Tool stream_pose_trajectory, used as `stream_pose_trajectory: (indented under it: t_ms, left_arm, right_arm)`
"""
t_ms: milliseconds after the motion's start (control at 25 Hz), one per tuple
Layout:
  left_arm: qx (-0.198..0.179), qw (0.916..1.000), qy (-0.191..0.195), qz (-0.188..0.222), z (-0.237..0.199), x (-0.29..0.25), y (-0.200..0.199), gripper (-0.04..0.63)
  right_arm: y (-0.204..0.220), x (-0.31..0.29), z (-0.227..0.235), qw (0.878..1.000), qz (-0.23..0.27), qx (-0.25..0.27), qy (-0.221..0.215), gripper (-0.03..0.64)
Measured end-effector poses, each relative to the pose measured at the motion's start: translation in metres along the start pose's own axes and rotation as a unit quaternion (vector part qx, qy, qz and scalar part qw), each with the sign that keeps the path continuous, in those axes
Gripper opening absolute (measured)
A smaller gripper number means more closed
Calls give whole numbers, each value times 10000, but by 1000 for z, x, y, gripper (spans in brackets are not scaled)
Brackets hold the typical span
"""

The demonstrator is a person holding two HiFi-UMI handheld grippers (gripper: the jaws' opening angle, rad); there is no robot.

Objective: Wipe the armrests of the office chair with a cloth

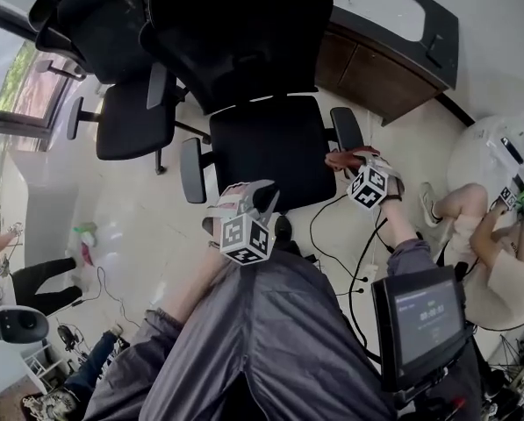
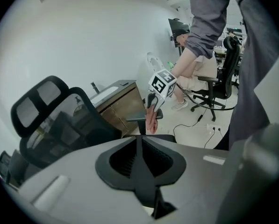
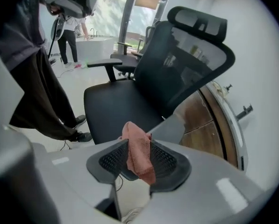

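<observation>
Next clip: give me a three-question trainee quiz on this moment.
1. True or false: the jaws of the left gripper are together, with nothing between them.
2. What do the jaws of the right gripper clamp? A: a pink cloth; B: a sponge.
3. Fill in: the right gripper is at the black office chair's ___.
Key: 1 true; 2 A; 3 armrest.

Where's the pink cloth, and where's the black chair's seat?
pink cloth [image 3: 139, 154]: right gripper view, middle of the hanging fold.
black chair seat [image 1: 270, 152]: head view, middle of the cushion.
</observation>
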State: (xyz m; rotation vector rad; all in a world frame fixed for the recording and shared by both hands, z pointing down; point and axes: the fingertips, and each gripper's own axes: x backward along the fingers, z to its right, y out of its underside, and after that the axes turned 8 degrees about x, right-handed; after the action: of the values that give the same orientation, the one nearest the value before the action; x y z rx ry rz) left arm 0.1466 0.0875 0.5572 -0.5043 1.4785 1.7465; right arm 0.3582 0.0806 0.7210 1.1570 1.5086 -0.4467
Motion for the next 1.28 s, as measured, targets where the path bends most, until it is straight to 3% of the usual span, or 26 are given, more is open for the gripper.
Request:
stream_pose_trajectory:
  t_ms: [200,400,760,960,1280]
  left_arm:
    - [29,9999,98,-35,10,4,-2,55]
    - [143,9997,83,-158,12,15,14,55]
    - [370,9992,-170,-46,4,38,14,55]
    - [481,9982,-343,55,0,54,20,55]
    - [742,9958,-520,101,-5,78,47,55]
  right_arm:
    - [18,-37,-6,9976,-491,158,-462,157]
    - [16,-37,-11,9956,-287,-216,-866,109]
    - [16,-32,-8,9965,-527,-334,-560,52]
    - [7,-10,-9,9963,-372,-656,-416,51]
    - [-36,29,-20,9982,-29,-560,-202,51]
